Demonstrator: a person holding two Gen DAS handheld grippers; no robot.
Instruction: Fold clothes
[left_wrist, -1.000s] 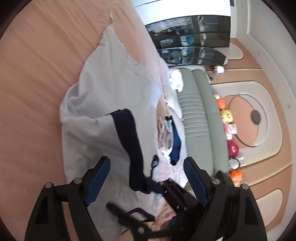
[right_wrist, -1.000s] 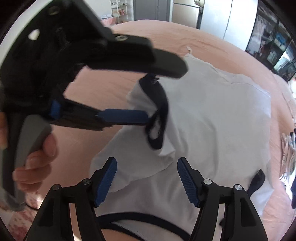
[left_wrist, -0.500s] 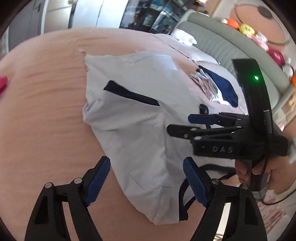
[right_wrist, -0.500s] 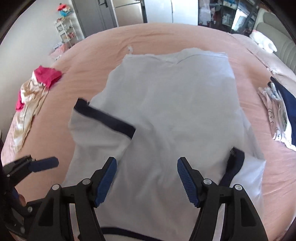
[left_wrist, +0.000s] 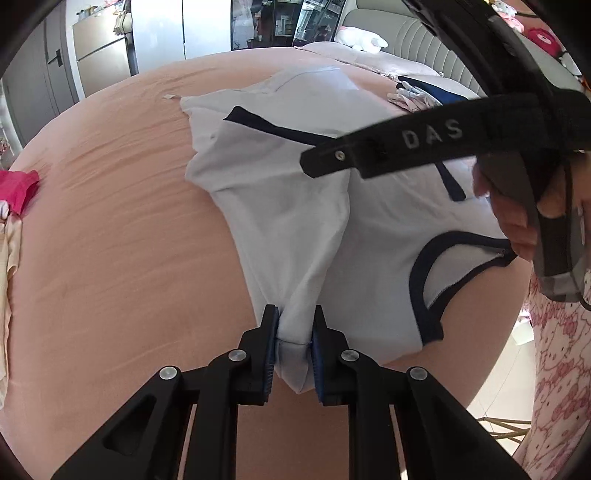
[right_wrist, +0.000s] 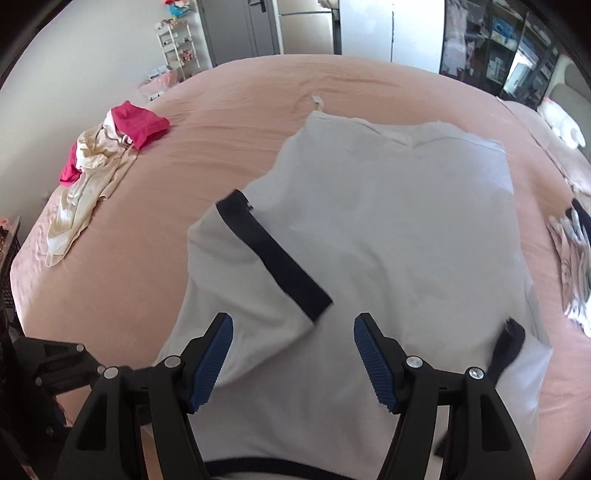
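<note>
A pale white cotton T-shirt with dark navy ribbed trim (right_wrist: 399, 229) lies spread on a peach-pink bedsheet (left_wrist: 122, 229), its weave finely wrinkled; one sleeve with a broad navy cuff (right_wrist: 273, 258) is folded diagonally inward over the body; the left gripper (left_wrist: 293, 332) has its blue ridged pads (left_wrist: 270, 343) pinched tight on a bunched fold at the shirt's shoulder edge, beside the curved navy neckline (left_wrist: 424, 280); the right gripper (right_wrist: 291, 354) hovers above the shirt with jaws spread wide, holding nothing; a crumpled heap of cream and magenta clothes (right_wrist: 107, 147) sits well apart near the bed's far left edge.
</note>
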